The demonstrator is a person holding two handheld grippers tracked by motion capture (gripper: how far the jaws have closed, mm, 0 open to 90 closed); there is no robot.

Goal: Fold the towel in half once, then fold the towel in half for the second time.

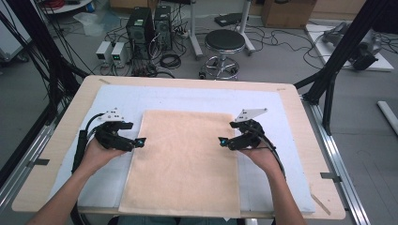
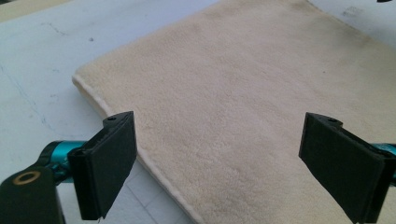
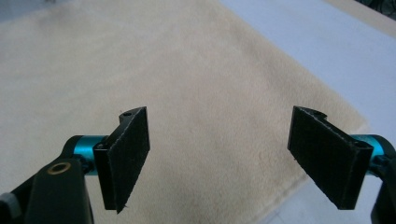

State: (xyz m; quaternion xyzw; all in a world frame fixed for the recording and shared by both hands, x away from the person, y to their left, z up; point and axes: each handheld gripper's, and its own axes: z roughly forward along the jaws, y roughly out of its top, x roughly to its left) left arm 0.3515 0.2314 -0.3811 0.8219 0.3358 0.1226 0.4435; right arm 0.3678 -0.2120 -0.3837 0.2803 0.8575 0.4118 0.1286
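A beige fleecy towel [image 1: 185, 159] lies flat on the white mat, folded into a tall rectangle that reaches the table's front edge. My left gripper [image 1: 140, 141] hovers at the towel's left edge, jaws wide apart with nothing between them. In the left gripper view the towel [image 2: 261, 93] spreads beneath the open gripper [image 2: 224, 163], its hemmed edge running past the left pad. My right gripper [image 1: 223, 140] sits at the towel's right edge, also open and empty. The right gripper view shows the towel [image 3: 163, 84] and its edge below the open gripper [image 3: 219, 158].
A white mat [image 1: 117, 101] covers most of the wooden table [image 1: 70, 122]. Beyond the table's far edge stand a black stool [image 1: 224, 43], computer towers [image 1: 141, 26] and cables on the floor. Black frame posts [image 1: 345, 44] rise at both sides.
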